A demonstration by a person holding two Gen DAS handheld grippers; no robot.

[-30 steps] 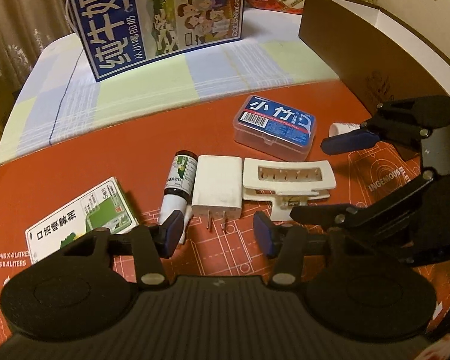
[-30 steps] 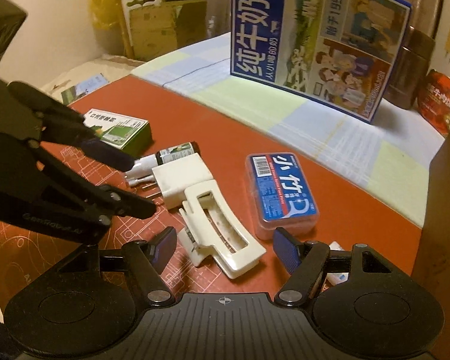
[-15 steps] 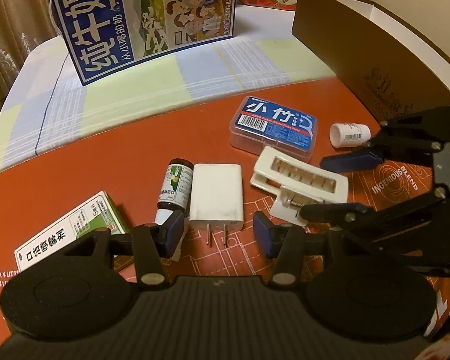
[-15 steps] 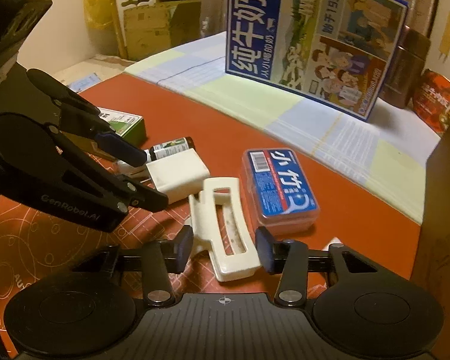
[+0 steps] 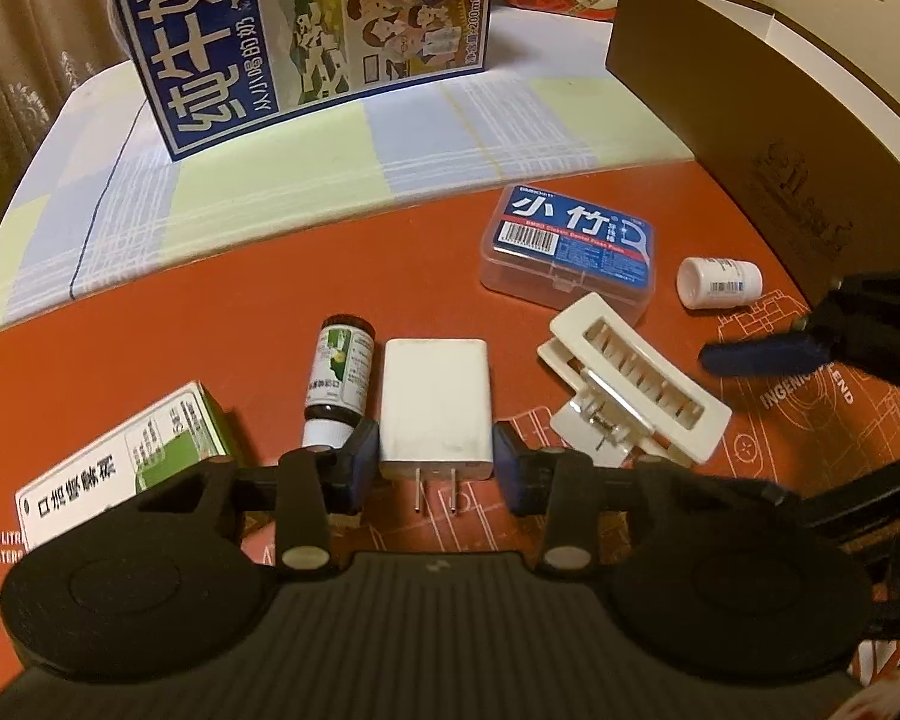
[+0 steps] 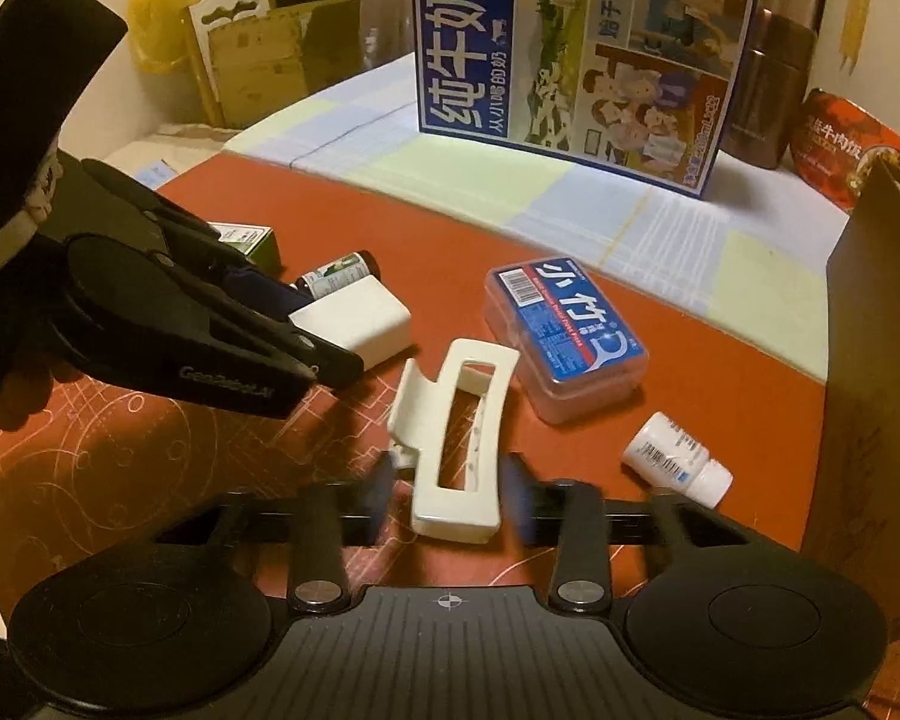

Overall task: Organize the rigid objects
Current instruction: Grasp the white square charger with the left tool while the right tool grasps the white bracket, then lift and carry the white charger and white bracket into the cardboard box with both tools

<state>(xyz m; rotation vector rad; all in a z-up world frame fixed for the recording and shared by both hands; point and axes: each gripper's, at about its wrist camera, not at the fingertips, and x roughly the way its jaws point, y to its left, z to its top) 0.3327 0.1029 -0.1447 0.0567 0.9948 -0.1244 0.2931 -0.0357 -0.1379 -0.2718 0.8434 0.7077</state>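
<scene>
Warm lamplight falls on a red mat [image 5: 222, 306] laid over a checked tablecloth, and both tongs work low over it. Left gripper [image 5: 435, 465]: its blue pads stand either side of the white charger [image 5: 433, 399], close to its flanks but, as far as I can judge, not yet pressing, so the jaws are part-open and holding nothing. The charger's long axis runs straight away from this gripper, prongs pointing back toward it, which suits a closing pinch across the short sides. Just left of the charger lies a small dark bottle [image 5: 337, 381], parallel and nearly touching; further left, a green carton [image 5: 120, 468].

Right gripper [image 6: 447, 495]: its blurred pads flank the near end of the white hair clip [image 6: 459, 450], which points away along the fingers; the grip looks nearly closed, though contact I cannot confirm. To its right lies a small white pill bottle [image 6: 678, 459]; beyond, the blue floss box [image 6: 564, 339].

Further out stand a blue milk carton [image 5: 294, 30] at the back and a brown box wall [image 5: 750, 108] on the right, probably where things go.
</scene>
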